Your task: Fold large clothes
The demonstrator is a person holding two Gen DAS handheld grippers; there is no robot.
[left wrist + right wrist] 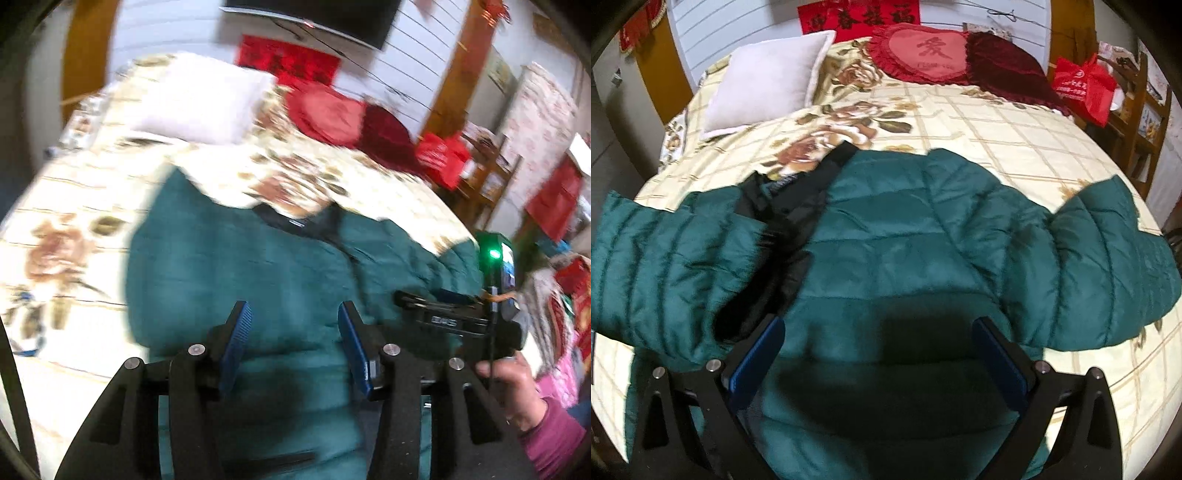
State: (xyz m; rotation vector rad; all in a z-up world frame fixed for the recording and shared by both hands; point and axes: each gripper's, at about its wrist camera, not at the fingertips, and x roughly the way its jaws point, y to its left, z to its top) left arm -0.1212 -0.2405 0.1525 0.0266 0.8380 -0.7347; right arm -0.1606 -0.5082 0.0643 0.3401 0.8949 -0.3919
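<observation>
The right tool (879, 354) hovers with jaws spread wide over the green puffer jacket (905, 258); the left tool (295, 332) is likewise wide, gripping nothing. The jacket lies spread on the floral bedspread (1015, 122), sleeves out, its dark collar label (779, 186) unreadable. Beyond sit a white pillow (764, 81), a red heart cushion (927, 53) bearing "爱", and a red banner (864, 16) ending in "福".

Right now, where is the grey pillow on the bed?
In the right wrist view, the grey pillow lies at the far left of the bed, left of the red heart cushion and beyond the green jacket.
</observation>
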